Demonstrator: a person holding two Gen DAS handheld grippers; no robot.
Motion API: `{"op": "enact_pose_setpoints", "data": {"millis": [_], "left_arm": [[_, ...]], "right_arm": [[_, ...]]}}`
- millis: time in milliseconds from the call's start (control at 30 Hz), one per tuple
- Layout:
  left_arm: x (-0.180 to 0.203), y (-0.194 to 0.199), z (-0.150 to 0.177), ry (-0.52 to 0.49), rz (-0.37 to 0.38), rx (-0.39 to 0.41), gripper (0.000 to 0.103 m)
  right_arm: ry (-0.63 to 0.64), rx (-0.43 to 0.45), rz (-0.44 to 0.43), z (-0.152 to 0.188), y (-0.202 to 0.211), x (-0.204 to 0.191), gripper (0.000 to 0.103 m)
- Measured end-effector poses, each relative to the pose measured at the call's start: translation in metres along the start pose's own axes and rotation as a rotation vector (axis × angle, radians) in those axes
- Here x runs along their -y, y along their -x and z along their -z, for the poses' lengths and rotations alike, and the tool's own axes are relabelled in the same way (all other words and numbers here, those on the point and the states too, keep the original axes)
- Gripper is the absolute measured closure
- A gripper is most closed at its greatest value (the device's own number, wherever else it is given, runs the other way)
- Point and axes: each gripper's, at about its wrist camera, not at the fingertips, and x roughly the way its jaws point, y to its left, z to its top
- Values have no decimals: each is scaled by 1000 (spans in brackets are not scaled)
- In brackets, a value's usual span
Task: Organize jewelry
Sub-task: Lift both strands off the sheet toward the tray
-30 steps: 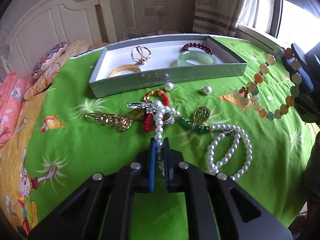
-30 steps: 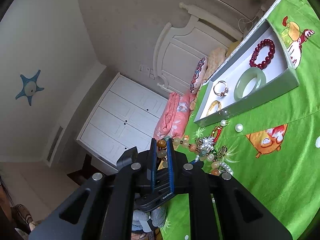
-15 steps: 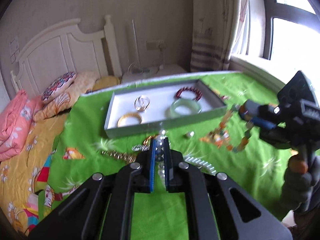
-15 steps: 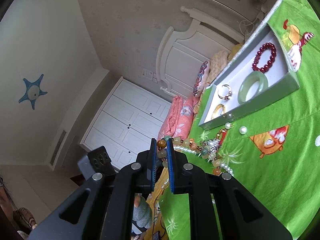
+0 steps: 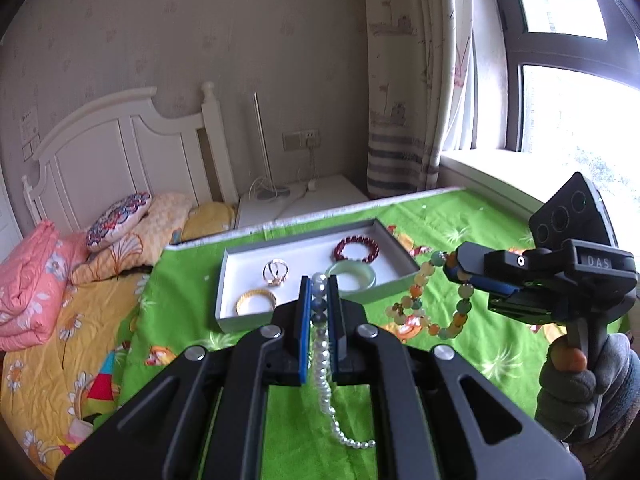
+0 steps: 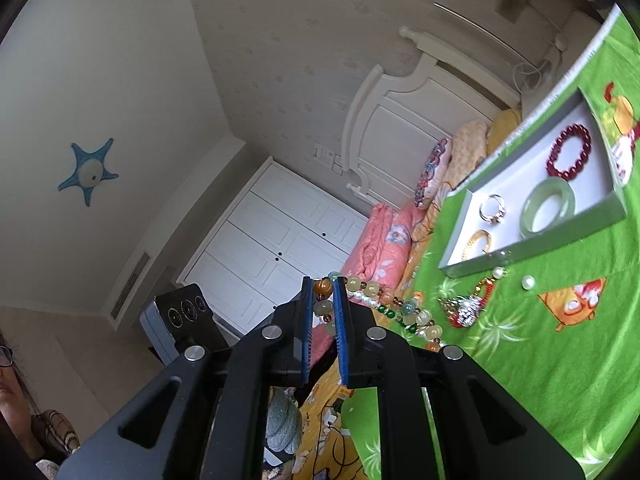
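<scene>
Your left tool (image 5: pixel 319 280) was clenched on one pearl necklace (image 5: pixel 324 364), lifted off the green bedspread (image 5: pixel 460 344) since a second earlier. Your right tool (image 6: pixel 323 284) gripped one multicoloured bead strand (image 6: pixel 384 300), raised beside the tray's (image 5: pixel 224 280) near rim. Four pieces lay inside the tray; two loose pearls (image 6: pixel 528 281) sat before it.

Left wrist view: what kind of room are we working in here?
Most likely a bedroom: a white headboard, pillows and a folded pink quilt on the bed, a white wardrobe, and a curtained window.
</scene>
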Motion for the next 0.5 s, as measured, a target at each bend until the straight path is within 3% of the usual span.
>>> {"op": "enact_pose_setpoints", "data": {"millis": [500], "left_arm": [[0, 28, -33, -18, 46, 58, 96]], "right_arm": [[41, -17, 35, -6, -8, -15, 91]]}}
